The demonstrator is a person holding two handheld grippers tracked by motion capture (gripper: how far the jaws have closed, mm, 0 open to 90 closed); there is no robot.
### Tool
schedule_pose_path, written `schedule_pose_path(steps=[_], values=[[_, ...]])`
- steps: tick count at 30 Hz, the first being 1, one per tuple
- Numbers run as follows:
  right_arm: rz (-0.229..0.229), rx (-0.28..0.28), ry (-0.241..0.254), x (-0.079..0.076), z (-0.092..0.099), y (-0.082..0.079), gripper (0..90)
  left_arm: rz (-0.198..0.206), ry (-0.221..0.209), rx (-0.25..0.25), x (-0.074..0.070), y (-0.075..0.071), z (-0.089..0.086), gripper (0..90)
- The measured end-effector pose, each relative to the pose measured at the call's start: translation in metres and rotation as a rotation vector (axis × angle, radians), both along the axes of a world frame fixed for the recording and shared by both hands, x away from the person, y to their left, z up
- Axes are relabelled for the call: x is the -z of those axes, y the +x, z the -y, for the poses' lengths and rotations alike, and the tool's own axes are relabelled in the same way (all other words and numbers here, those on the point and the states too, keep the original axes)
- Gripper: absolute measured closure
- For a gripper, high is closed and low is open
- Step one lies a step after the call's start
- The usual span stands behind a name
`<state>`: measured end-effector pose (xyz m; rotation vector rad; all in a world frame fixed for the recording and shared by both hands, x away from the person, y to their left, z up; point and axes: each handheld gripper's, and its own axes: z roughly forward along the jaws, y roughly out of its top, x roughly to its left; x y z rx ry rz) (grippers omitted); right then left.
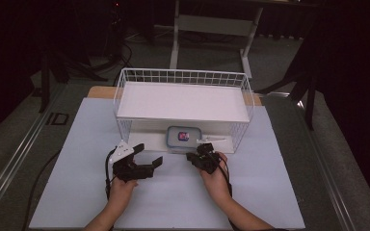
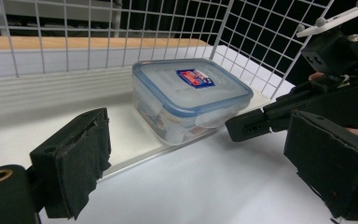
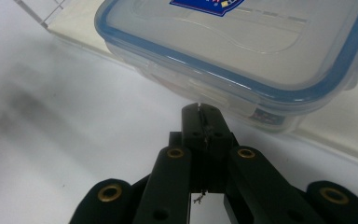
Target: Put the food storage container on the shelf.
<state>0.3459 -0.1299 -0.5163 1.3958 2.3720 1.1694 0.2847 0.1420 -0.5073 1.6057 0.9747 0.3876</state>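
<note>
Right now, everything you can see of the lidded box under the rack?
The box is a clear plastic food container, squarish with rounded corners, closed by a translucent lid with a blue rim and a red-and-blue label on top. Contents show dimly through the wall; I cannot tell what they are. It sits upright on the white base plate under the wire rack's shelf, near the front edge. The right gripper, fingers shut, points at its near wall just below the lid rim; contact is unclear.
</note>
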Motion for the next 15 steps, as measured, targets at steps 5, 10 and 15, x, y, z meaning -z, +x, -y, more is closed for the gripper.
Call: schedule_pose_path(steps=[5,10,15], values=[[0.012,0.018,0.006,-0.005,-0.001,0.008,89.8,0.0,0.002,-0.005,0.0,0.0,-0.001,8.2],[0.016,0.031,0.005,-0.005,-0.002,0.016,89.8,-0.006,0.005,-0.002,0.002,0.001,-0.001,8.2],[0.009,0.034,0.012,-0.004,-0.009,0.02,89.8,-0.01,0.011,0.001,0.003,0.002,0.0,8.2]])
